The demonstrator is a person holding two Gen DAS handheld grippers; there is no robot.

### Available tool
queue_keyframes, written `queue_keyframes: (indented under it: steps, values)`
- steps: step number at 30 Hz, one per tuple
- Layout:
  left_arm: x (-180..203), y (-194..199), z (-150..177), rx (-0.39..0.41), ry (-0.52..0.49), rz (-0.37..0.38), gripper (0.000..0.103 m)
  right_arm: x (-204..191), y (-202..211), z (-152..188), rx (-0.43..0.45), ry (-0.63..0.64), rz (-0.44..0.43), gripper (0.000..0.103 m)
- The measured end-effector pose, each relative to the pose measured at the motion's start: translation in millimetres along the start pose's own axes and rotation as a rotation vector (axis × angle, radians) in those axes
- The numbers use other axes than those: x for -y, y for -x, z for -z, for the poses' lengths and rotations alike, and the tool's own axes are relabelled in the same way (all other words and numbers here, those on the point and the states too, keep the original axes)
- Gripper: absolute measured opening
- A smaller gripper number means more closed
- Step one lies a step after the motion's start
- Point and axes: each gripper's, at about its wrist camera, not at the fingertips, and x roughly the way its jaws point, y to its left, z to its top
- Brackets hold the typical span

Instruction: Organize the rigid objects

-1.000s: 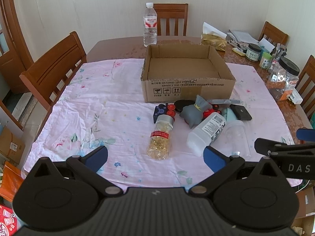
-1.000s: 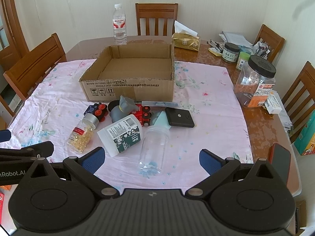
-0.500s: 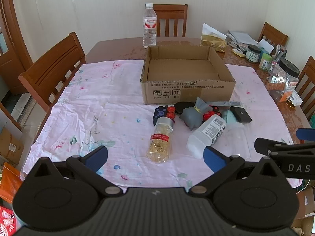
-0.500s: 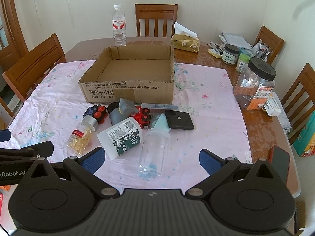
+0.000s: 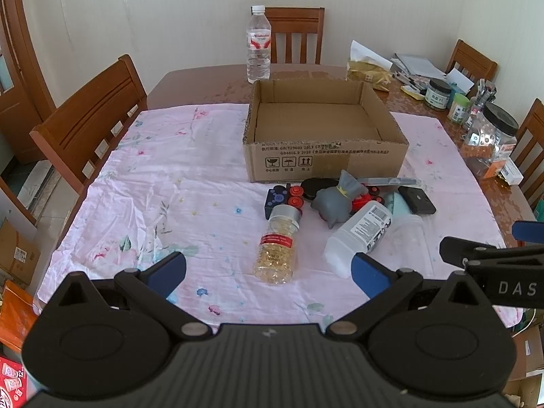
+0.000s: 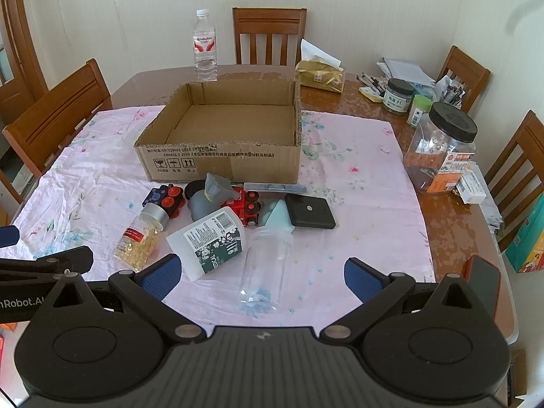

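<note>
Both tongs (image 5: 268, 273) (image 6: 260, 273) spread wide, empty

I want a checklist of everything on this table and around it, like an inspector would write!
Surface: wooden table partly covered by a pink floral cloth.
Job's things: empty cardboard box; in front of it lie a capsule bottle, white bottle, clear jar, grey toy, red toy vehicle, black pad.
Clutter: water bottle, tissue pack, black-lidded jar, phone.
Grippers: left gripper and right gripper open, holding nothing.
Cables: nothing seen.
Surroundings: wooden chairs, pale wall.
</note>
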Motion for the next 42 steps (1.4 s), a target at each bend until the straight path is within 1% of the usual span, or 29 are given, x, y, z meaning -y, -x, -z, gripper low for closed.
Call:
queue_keyframes:
  steps: [8, 14, 21, 26, 30, 34, 39, 42]
  values:
    - [-2, -5, -1, 0.002, 0.000, 0.010, 0.102, 0, -4, -1, 0.004, 0.000, -0.009, 0.103]
    - [-3, -18, 1, -0.003, -0.008, 0.027, 0.103, 1, -14, 1, -0.004, -0.008, -0.026, 0.103]
    - [-4, -31, 3, 0.009, -0.016, 0.052, 0.103, 0, -20, 2, 0.013, 0.005, -0.032, 0.103]
    - [-7, -51, 6, 0.023, -0.023, 0.041, 0.103, 7, -29, 5, 0.020, -0.017, -0.026, 0.103]
    - [-12, -76, 11, -0.002, -0.030, 0.026, 0.103, 12, -38, 8, -0.005, -0.032, -0.009, 0.103]
    - [-16, -102, 20, -0.062, -0.039, 0.032, 0.103, 16, -47, 10, -0.021, -0.050, 0.002, 0.103]
    - [-21, -122, 30, -0.115, -0.036, 0.039, 0.103, 17, -59, 15, -0.060, -0.070, 0.007, 0.103]
    - [-25, -130, 33, -0.142, -0.033, 0.030, 0.103, 14, -65, 18, -0.081, -0.064, 0.006, 0.103]
